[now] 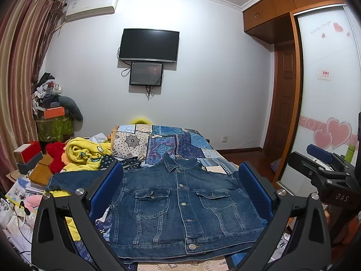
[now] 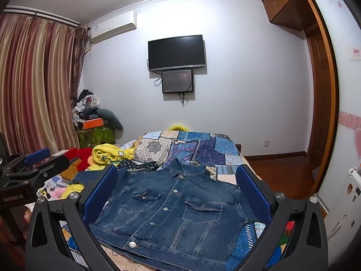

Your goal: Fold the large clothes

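A blue denim jacket [image 1: 180,205] lies front up on the bed, buttoned, collar toward the far wall; one sleeve [image 1: 67,180] stretches out to the left. It also shows in the right wrist view [image 2: 173,210]. My left gripper [image 1: 180,180] is open and empty, held above the near part of the jacket. My right gripper [image 2: 176,180] is open and empty too, hovering over the jacket. The right gripper shows at the right edge of the left wrist view [image 1: 320,164]; the left gripper shows at the left edge of the right wrist view [image 2: 36,162].
A blue patchwork quilt [image 1: 180,142] covers the bed. A yellow blanket [image 1: 85,153] and red plush toy [image 1: 56,155] lie left of the jacket. Books and boxes [image 1: 29,158] crowd the left side. A wardrobe with sliding door [image 1: 322,90] stands right.
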Demonstrator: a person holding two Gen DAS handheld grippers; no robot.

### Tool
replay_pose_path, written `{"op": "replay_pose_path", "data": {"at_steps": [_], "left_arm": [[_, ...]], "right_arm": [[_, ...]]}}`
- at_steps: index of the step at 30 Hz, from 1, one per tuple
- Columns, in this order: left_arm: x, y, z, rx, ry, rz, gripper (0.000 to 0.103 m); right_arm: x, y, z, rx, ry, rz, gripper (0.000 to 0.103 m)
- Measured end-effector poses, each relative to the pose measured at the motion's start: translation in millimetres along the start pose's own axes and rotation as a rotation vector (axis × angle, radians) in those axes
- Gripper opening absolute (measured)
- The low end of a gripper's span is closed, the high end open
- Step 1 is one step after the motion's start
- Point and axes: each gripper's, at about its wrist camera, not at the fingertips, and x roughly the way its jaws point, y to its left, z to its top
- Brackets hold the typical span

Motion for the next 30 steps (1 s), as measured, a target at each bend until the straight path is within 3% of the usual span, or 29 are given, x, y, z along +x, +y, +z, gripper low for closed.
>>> {"op": "replay_pose_path", "data": {"at_steps": [30], "left_arm": [[-6.4, 0.1, 7.5, 0.025, -0.012, 0.009, 0.103]], "right_arm": [[0.9, -4.5, 1.9, 0.007, 0.003, 0.000, 0.103]]}}
